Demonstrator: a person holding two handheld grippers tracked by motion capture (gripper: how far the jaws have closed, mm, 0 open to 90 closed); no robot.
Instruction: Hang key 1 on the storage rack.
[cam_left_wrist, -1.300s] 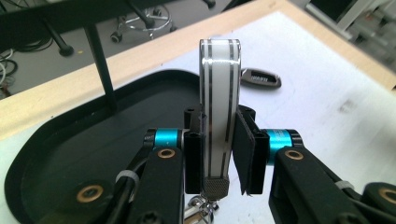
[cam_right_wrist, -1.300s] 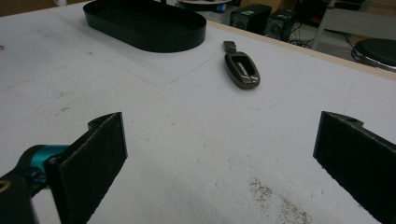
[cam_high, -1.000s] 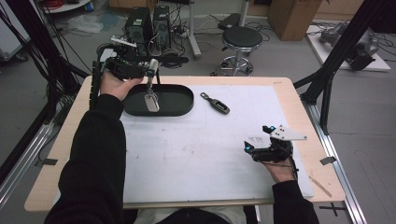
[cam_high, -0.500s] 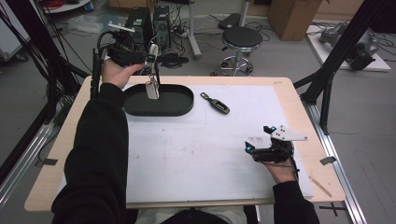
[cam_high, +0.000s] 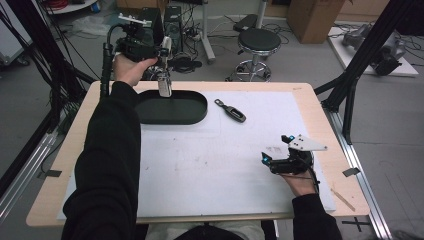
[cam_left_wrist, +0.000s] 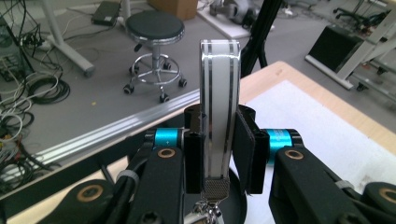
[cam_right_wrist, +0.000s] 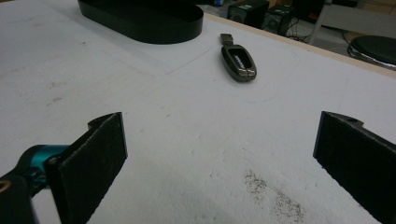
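**Left claw holds a white-and-silver fob above the black tray**

The left claw is raised over the far left corner of the tabletop, its jaws clamped on a slim white key fob with silver edge stripes. In the left gripper view the fob stands upright between the two black pads, a knurled metal cap and what looks like a small ring hanging at its lower end, though that part is cut off by the frame. In the high view the fob hangs down from the claw, above the far rim of the oval black tray, clear of it.

The tray sits near the far left corner on the white mat. Just beside its right end, apart from it, lies a dark key fob on the mat.

The right claw rests low near the right edge of the tabletop, its jaws wide apart with nothing between them.
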